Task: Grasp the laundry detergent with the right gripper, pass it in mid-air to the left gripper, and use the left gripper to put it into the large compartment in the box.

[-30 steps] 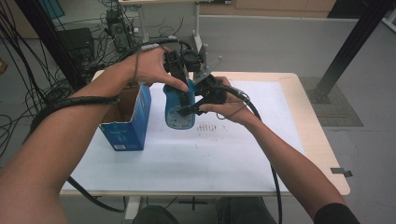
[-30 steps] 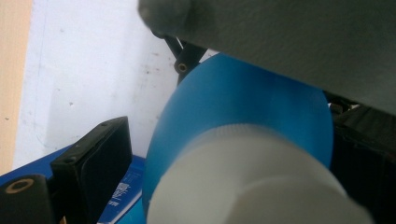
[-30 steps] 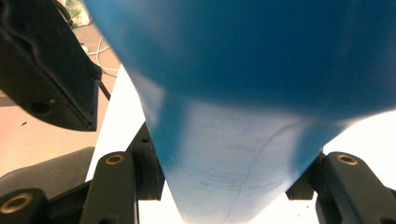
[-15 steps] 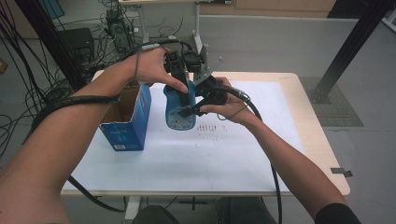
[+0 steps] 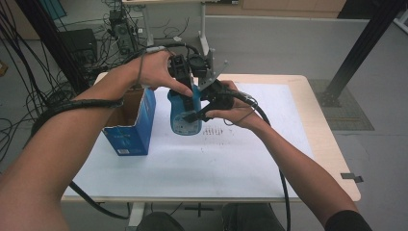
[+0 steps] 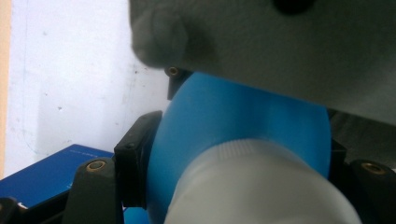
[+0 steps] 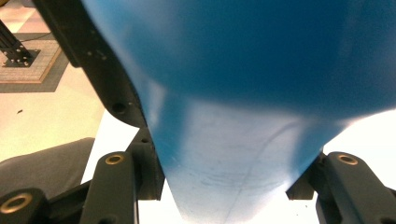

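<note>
Blue bottle (image 5: 185, 113) held up above the tabletop (image 5: 231, 163), near its far side, between the two hands. White cap (image 6: 261, 186) on the bottle, big and close in the left gripper view, with the blue shoulder of the bottle just behind it.

Left tongs (image 5: 188, 77) at the top of the bottle, coming in from above. Jaws have just been closing, with the top of the bottle between them. Now pinching the bottle near the cap, black pads (image 6: 135, 154) tight against the blue sides in the left gripper view. Left hand (image 5: 161, 72) wrapped round the tool, one finger lying down along the bottle.

Right tongs (image 5: 199, 114) at the lower part of the bottle, coming in from the right side. Pinching the blue bottle too, one jaw on each side of it in the right gripper view, blue plastic squeezed narrow between them. Right hand (image 5: 231, 108) just behind, black cable (image 5: 276, 139) running back along the arm.

Blue cardboard box (image 5: 132, 125) standing on the tabletop just left of the bottle, top flaps open, brown inside. Not touching the bottle. White sheet (image 5: 250, 144) spread over most of the tabletop, with small dark marks on it under the right hand. Wooden edge of the tabletop showing round the sheet.
</note>
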`<state>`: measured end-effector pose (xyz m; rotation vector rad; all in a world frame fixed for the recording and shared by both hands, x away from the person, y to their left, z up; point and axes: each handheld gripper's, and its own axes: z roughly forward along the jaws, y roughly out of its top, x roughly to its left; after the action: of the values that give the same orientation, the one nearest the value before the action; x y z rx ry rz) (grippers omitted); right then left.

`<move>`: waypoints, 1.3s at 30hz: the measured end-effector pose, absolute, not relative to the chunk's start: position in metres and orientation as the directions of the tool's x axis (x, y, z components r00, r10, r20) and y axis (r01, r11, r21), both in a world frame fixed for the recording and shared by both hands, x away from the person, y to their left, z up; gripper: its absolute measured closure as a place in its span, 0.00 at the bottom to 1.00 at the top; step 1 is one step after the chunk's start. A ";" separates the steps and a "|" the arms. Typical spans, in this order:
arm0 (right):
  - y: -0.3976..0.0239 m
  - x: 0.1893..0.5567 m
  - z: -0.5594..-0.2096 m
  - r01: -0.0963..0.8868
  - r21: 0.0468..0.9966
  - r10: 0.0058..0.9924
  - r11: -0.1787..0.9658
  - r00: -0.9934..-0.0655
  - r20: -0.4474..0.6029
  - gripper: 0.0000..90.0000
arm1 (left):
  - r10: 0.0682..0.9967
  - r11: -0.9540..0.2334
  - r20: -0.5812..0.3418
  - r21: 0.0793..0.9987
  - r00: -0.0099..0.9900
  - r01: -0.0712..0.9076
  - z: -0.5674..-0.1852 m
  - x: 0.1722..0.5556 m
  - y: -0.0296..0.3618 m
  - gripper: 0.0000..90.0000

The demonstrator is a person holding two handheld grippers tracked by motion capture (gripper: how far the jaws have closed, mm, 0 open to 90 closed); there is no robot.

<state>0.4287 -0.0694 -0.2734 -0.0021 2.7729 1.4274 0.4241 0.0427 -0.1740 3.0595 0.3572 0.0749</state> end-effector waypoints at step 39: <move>-0.074 0.432 -0.279 -0.002 0.828 -0.016 0.560 -1.000 0.009 0.48 | 0.232 -0.971 0.026 0.067 0.972 0.229 -0.177 0.425 0.037 0.40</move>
<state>0.4320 -0.0741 -0.2788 -0.0158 2.7882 1.4799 0.4249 0.0372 -0.1767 3.0564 0.3576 0.0517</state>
